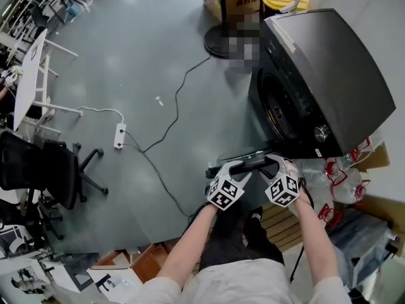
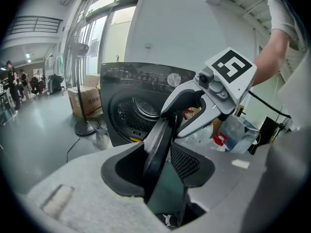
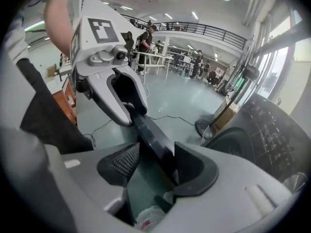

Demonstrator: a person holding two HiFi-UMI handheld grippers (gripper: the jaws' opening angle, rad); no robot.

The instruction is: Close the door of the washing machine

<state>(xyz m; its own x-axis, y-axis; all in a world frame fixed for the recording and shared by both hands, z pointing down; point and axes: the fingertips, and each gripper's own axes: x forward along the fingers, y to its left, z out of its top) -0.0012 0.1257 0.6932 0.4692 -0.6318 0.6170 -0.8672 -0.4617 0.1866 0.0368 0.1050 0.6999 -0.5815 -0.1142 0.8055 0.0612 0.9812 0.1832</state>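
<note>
The washing machine stands on the floor at the right with its drum opening uncovered. Its door is swung wide out toward the person and shows edge-on. The left gripper and the right gripper are side by side, each clamped across the door's dark rim. The door is probably rigid and fairly heavy, turning only about its hinge, and its glossy rim looks slippery. A hold on the outer rim, far from the hinge, likely gives the best leverage for a steady push until the latch catches.
</note>
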